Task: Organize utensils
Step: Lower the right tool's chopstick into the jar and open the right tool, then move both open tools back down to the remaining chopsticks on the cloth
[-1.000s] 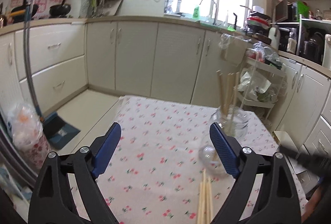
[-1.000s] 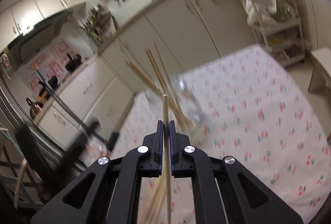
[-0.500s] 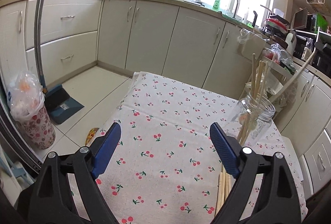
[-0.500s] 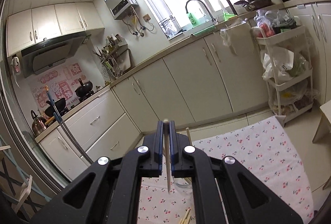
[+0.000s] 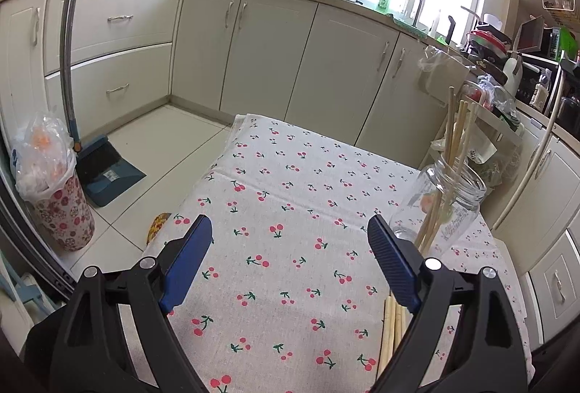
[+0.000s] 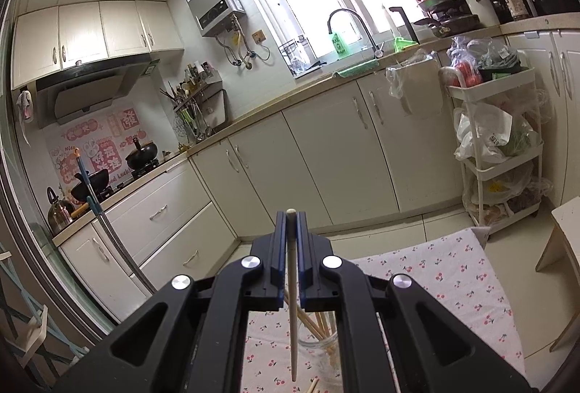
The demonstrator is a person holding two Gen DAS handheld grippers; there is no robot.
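Observation:
A clear glass jar stands on the cherry-print tablecloth at the right, with several wooden chopsticks standing in it. More chopsticks lie flat on the cloth below the jar. My left gripper is open and empty, low over the cloth, left of the jar. My right gripper is shut on a single chopstick, held upright with its tip hanging above the jar. That chopstick also shows in the left wrist view, right of the jar.
Cream kitchen cabinets run behind the table. A dustpan and broom and a bagged bin stand on the floor at left. A white trolley with bags stands at right. A wooden stool edge is beside the table.
My right gripper has risen and tilted up with the chopstick, now hanging it above the jar. The left gripper has drawn back slightly and stays open.

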